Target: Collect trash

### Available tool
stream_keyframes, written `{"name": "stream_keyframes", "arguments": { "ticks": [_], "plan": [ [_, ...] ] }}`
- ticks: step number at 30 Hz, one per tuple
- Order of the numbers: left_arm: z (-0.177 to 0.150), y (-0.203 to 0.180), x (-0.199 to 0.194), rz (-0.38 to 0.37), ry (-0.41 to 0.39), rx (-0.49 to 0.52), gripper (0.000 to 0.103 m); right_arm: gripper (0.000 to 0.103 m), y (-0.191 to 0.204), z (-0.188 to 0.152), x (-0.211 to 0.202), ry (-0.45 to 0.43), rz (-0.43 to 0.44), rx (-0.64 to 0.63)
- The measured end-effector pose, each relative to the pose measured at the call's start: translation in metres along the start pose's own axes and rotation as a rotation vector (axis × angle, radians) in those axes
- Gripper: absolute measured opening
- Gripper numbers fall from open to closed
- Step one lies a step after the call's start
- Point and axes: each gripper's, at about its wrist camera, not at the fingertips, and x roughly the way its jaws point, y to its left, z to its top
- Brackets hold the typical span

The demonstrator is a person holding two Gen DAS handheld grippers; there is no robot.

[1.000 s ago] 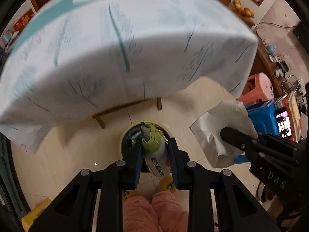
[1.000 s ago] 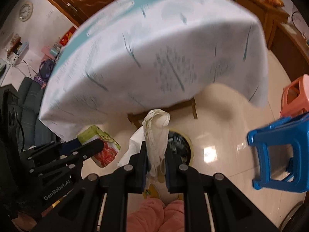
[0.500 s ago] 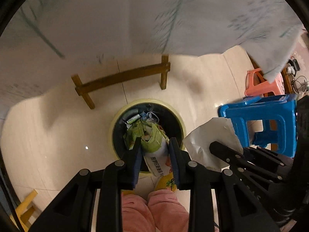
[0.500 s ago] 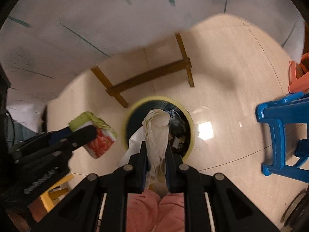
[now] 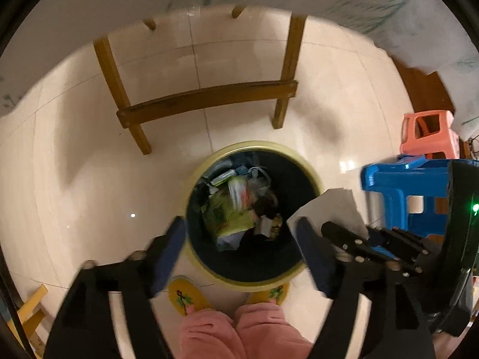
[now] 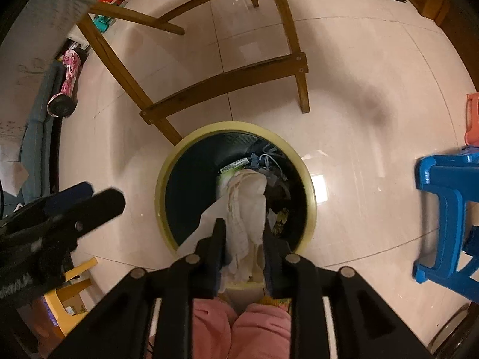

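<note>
Shiny cream floor tiles (image 5: 314, 68) spread out under us, and we look straight down at them. Our round trash can (image 5: 191, 179) with the yellow rim stands on the floor just in front of our yellow slippers (image 5: 187, 296) and pink trouser legs (image 5: 239, 332). Behind the can we see the wooden legs of a bench (image 5: 206, 98), with a white cloth (image 5: 419, 15) hanging over its edge at the top. Our left tongs (image 5: 239, 239) are spread wide apart over the can and pinch nothing. Down inside the can lies a green snack carton (image 5: 227, 218) on top of other wrappers and bags. Our right tongs (image 6: 244, 239) are pressed together on a crumpled white tissue (image 6: 248, 206), which sticks up between them right above the can's mouth (image 6: 191, 179). In the left view the same tissue (image 5: 329, 206) shows at the right side of the can's rim, touching the black tip of the right tongs. A blue plastic stool (image 5: 398, 179) stands near the can on our right, and a pink stool (image 5: 428, 134) sits just behind it. A small yellow stool (image 6: 71, 287) is near our left foot.
</note>
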Motion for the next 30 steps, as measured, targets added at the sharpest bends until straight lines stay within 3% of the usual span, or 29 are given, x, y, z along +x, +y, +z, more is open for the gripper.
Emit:
{"name": "stream_keyframes", "arguments": {
  "ticks": [2, 3, 5, 16, 18, 25, 30],
  "plan": [
    [0.001, 0.006, 0.007, 0.016, -0.002, -0.011, 0.096, 0.048, -0.001, 0.003, 0.009, -0.004, 0.000, 0.005],
    [-0.001, 0.010, 0.010, 0.022, -0.005, -0.021, 0.098, 0.061, -0.001, 0.004, 0.012, -0.011, -0.004, 0.005],
    [-0.003, 0.018, 0.013, 0.026, -0.013, -0.040, 0.099, 0.077, 0.000, 0.007, 0.015, -0.033, -0.009, -0.004],
    [-0.012, 0.038, 0.012, 0.026, -0.038, -0.086, 0.102, 0.080, 0.014, 0.006, 0.010, -0.092, -0.042, -0.035],
    [-0.012, 0.040, 0.007, 0.023, -0.041, -0.091, 0.102, 0.088, 0.016, 0.005, 0.008, -0.095, -0.056, -0.027],
    [-0.010, 0.042, -0.021, 0.031, -0.073, -0.094, 0.102, 0.091, 0.028, 0.004, -0.017, -0.117, -0.062, 0.001],
    [-0.013, 0.044, -0.050, 0.076, -0.089, -0.095, 0.102, 0.091, 0.037, 0.005, -0.043, -0.135, -0.069, 0.016]
  ]
}}
